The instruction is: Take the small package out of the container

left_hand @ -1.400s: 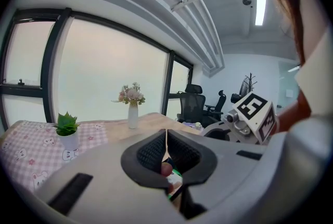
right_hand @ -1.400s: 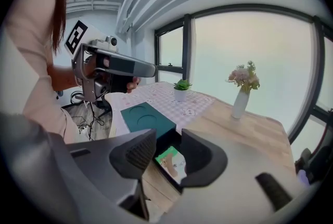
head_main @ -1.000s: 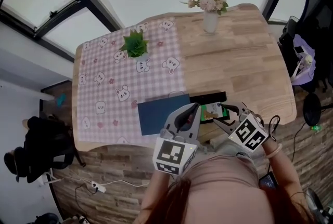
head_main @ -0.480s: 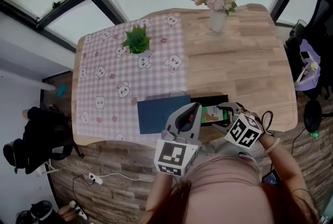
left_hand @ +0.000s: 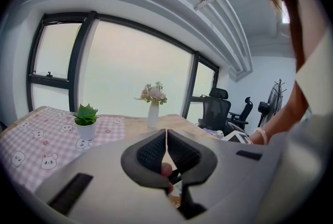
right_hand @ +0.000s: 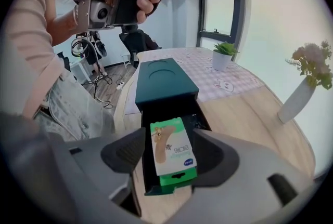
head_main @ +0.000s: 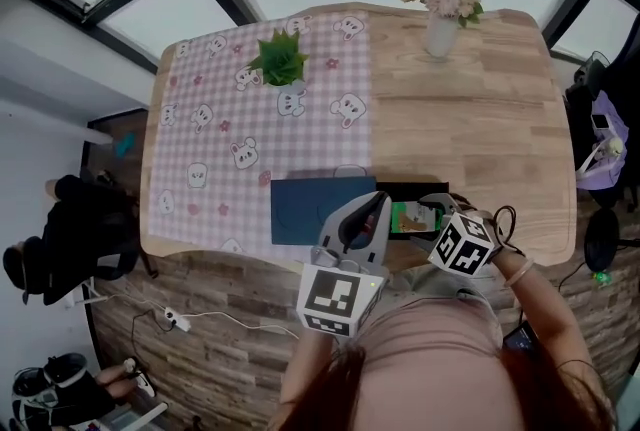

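Both opening jaws of the right gripper (right_hand: 169,141) flank the small package (right_hand: 173,158).

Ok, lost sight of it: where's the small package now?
In the right gripper view, the small package lies in the open tray of the container, between the opening jaws of the right gripper.

The package (right_hand: 173,153) looks glossy cardboard, the container (right_hand: 165,80) matt, the table (right_hand: 250,114) wood.
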Demonstrator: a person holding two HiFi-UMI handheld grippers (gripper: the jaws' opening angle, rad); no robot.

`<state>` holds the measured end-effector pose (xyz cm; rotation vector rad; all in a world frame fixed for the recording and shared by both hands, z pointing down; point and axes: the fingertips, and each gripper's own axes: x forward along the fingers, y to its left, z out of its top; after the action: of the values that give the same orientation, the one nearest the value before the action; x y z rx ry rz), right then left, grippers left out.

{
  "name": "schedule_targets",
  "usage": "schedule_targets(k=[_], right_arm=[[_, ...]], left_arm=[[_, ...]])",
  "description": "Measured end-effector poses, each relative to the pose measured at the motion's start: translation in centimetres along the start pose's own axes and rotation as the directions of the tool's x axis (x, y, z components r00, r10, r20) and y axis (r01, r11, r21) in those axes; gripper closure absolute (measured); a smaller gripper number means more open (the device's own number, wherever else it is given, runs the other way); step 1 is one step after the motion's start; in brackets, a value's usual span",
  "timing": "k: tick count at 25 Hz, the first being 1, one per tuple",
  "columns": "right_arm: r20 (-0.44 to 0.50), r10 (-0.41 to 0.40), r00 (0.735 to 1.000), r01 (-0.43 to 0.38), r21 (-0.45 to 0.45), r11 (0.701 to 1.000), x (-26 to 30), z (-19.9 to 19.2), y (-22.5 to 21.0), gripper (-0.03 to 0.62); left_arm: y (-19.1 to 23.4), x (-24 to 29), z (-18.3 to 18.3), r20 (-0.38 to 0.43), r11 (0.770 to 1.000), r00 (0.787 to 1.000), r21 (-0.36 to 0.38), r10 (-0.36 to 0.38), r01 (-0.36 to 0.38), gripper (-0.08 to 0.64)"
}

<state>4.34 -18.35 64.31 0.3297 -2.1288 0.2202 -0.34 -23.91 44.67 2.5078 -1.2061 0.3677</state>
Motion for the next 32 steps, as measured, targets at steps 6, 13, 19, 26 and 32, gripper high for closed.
schedule_targets(k=[6,13,19,26,32], right_arm=[[-0.068,0.044,0.997,-0.047,-0.049,0.998,1.5,-0.9,-0.1,0.29],[-0.15,0.084,0.985,-0.098,-0.086,0.992,2.7,-1.5,0.0,0.272],[-0.203,0.106,0.974,-0.126,-0.09,0.988,3.4,-1.9,-0.3,0.273],[-0.258,0.115,0.959,-0.147,-0.109,0.983,4.5,-2.4,-0.4,0.276],[-0.253,0.123,0.959,-0.143,-0.06,0.988,4.7,-2.6,-0.5,0.257]], left_arm=[[1.0,-0.5,-0.6,-0.013,0.999,0.999,-0.003,0.042,-0.042,0.546],[1.8,-0.9,-0.5,-0.014,0.997,0.997,-0.013,0.071,-0.071,0.546],[2.1,-0.9,-0.5,-0.015,0.997,0.997,-0.015,0.081,-0.081,0.546],[2.5,-0.9,-0.7,-0.021,0.996,0.996,-0.019,0.086,-0.086,0.546],[2.7,-1.0,-0.7,-0.021,0.996,0.996,-0.023,0.091,-0.091,0.546]])
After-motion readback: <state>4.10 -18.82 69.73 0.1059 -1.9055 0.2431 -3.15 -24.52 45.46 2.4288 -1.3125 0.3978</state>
